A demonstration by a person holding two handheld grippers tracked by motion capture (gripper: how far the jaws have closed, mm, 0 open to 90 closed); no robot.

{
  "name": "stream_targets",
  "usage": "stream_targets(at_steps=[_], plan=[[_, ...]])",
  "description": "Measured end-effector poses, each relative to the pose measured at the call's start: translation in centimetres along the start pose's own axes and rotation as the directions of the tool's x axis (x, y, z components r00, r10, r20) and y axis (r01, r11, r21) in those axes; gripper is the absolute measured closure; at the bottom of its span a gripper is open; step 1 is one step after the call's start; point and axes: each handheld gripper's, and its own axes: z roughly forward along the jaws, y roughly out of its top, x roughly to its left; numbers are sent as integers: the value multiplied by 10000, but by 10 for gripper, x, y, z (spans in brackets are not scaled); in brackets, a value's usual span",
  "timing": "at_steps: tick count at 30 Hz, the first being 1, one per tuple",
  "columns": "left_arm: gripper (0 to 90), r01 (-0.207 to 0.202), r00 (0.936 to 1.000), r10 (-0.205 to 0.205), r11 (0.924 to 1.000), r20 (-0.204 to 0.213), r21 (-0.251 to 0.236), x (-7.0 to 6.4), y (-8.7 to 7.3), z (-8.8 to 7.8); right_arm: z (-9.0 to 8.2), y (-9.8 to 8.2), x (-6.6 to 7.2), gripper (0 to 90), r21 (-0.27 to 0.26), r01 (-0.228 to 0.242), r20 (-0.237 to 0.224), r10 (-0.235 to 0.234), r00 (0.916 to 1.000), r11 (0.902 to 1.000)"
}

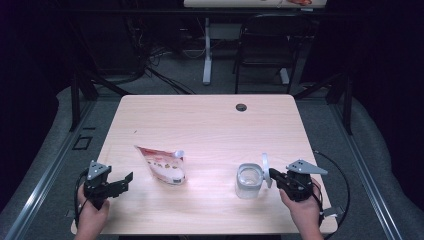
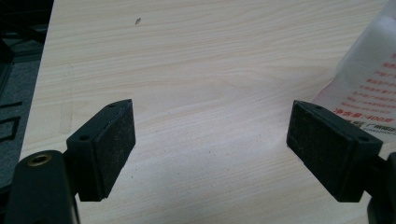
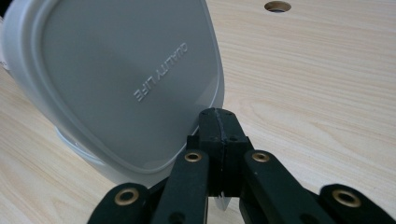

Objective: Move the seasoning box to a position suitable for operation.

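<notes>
The lid (image 1: 265, 169) stands on edge just right of the clear container (image 1: 248, 180), near the desk's (image 1: 210, 125) front right; the right claw (image 1: 272, 174) is pinched tight on the lid's rim, its jaws pressed together in the right gripper view with the lid (image 3: 121, 84) tilted up to their left, embossed lettering showing; the right hand (image 1: 302, 210) comes in from the front edge, wrist low, the claw pointing left and slightly away from the person; the container sits upright and uncovered, touching or almost touching the lid; the left claw (image 1: 125, 179) is spread wide and holds nothing, level above the front left corner, gripped by the left hand (image 1: 92, 210); in the left gripper view its pads (image 2: 114, 144) stand far apart over bare wood, the white pouch (image 2: 369, 79) just off the right pad; the pouch (image 1: 162, 165) lies flat between the two claws, well apart from the container; the far half of the desk is bare wood save a cable hole (image 1: 241, 107); the right hand sits close to the front right corner.
</notes>
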Motion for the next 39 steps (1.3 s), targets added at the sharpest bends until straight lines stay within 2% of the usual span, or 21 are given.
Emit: stream_targets(at_steps=[9,13,17,27,34,39], plan=[[156,-14,10000,14,10000,33,-47,2,0,-1,1,-1,-1,900,72,-21,0,21,10000,10000],[156,28,9999,-29,10000,-170,-46,2,0,-1,2,-2,-2,900,102,-50,-7,50,10000,9999],[156,37,9999,-37,10000,-169,24,1,0,-1,2,-3,-2,900,116,-91,-49,92,9999,9999],[156,-73,10000,73,10000,64,37,1,0,0,4,-5,-5,900,239,-155,-32,156,9999,9996],[156,84,9999,-84,10000,86,38,3,-1,-1,1,-9,-9,892,210,-322,26,321,9995,9993],[156,-138,9997,136,9999,190,87,2,-1,-1,0,-10,-10,888,230,-303,56,302,9995,9993]])
